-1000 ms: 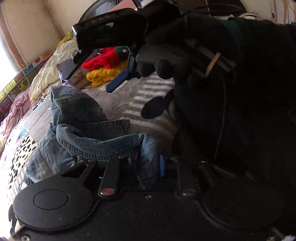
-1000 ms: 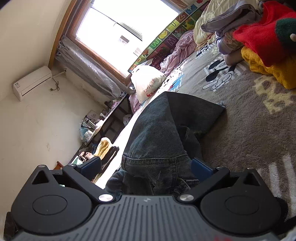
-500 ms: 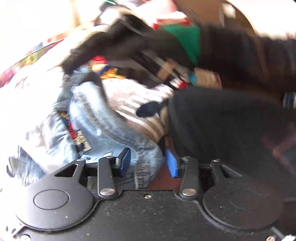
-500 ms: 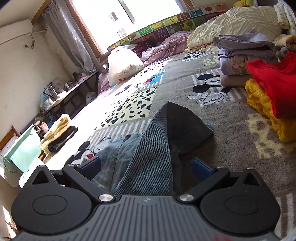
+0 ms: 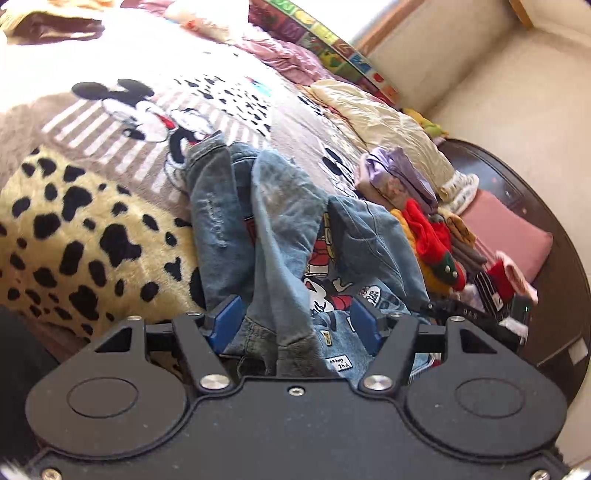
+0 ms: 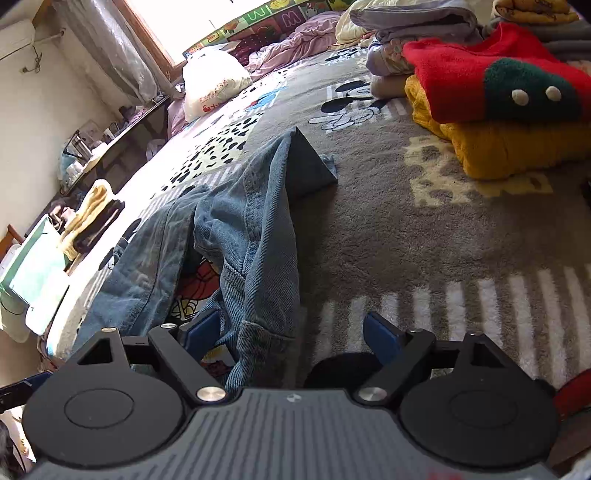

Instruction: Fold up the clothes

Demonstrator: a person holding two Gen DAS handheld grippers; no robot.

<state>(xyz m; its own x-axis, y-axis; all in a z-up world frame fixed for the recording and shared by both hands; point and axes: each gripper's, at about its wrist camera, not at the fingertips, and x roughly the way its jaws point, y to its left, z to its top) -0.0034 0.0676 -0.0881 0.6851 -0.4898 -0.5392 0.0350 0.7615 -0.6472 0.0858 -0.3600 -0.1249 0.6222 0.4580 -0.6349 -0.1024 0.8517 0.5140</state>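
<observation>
The left gripper (image 5: 295, 325) had its jaws apart and opening, with folds of the denim jacket (image 5: 280, 236) lying loosely between the blue pads (image 5: 225, 323) but not pinched. The right gripper (image 6: 291, 332) had its jaws apart and closing; a denim sleeve (image 6: 258, 236) hung between them, close against the left-hand pad (image 6: 199, 332), while the other pad stood clear over the blanket (image 6: 388, 229). The jacket lay crumpled on the bed, on the grey cartoon-printed blanket, its printed lining (image 5: 325, 273) showing between the turned-back panels, one dark corner of cloth (image 6: 310, 162) standing up toward the middle of the bed. Farther out, near the bed's far edge, a red sweater (image 6: 480, 81) sat on top of a yellow sweater (image 6: 517, 147), with folded lilac clothes (image 6: 413, 18) just behind them. A white bag (image 6: 210, 81) rested near the bed's window-side edge, beside a pink quilt (image 6: 291, 48).
</observation>
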